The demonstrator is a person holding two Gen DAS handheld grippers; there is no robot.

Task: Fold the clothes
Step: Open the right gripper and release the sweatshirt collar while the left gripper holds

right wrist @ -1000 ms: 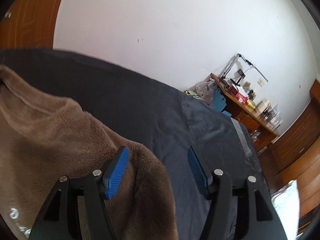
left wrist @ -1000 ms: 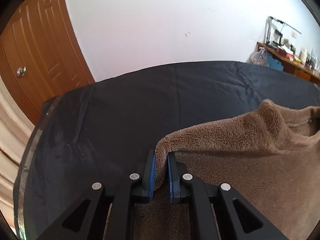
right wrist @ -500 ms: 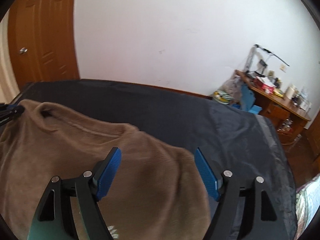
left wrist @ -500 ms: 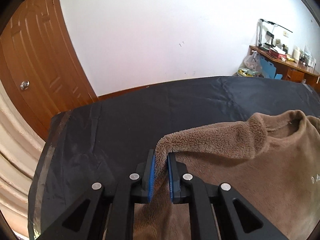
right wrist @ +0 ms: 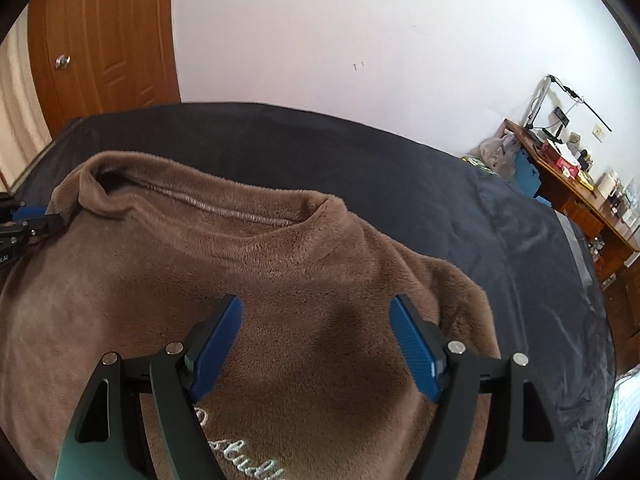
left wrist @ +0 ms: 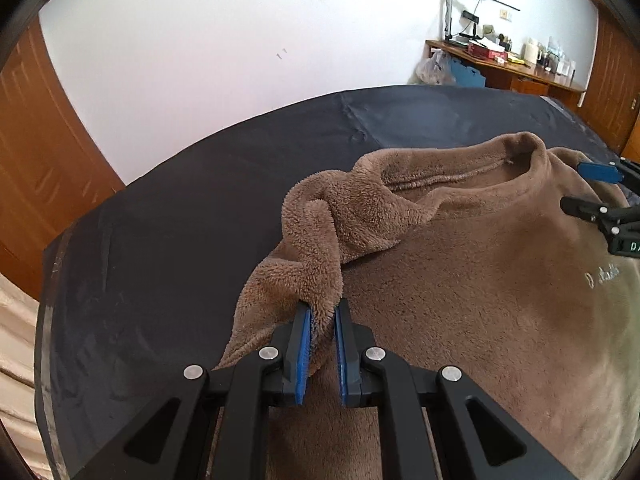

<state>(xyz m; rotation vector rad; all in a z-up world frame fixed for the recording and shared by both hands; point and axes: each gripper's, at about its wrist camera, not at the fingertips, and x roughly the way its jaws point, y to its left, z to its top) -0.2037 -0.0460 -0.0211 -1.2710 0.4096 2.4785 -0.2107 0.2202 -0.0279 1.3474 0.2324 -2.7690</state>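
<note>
A brown fleece sweatshirt (left wrist: pixel 480 280) lies front up on a black table cover (left wrist: pixel 180 220), collar toward the far wall, white lettering on its chest. My left gripper (left wrist: pixel 322 316) is shut on a bunched, twisted fold of its shoulder and holds it raised. My right gripper (right wrist: pixel 316 312) is open and empty, hovering over the sweatshirt (right wrist: pixel 280 272) near its other shoulder. The right gripper also shows at the right edge of the left wrist view (left wrist: pixel 592 188), and the left gripper at the left edge of the right wrist view (right wrist: pixel 32 218).
The black cover (right wrist: pixel 440 184) reaches past the sweatshirt on all sides, with its edge at the left. A wooden door (right wrist: pixel 100 40) stands behind the table at the left. A cluttered wooden desk (right wrist: pixel 568 176) stands against the wall at the right.
My left gripper has pulled the held shoulder fold inward over the sweatshirt, bunching and twisting it. My right gripper has moved forward over the sweatshirt, still open.
</note>
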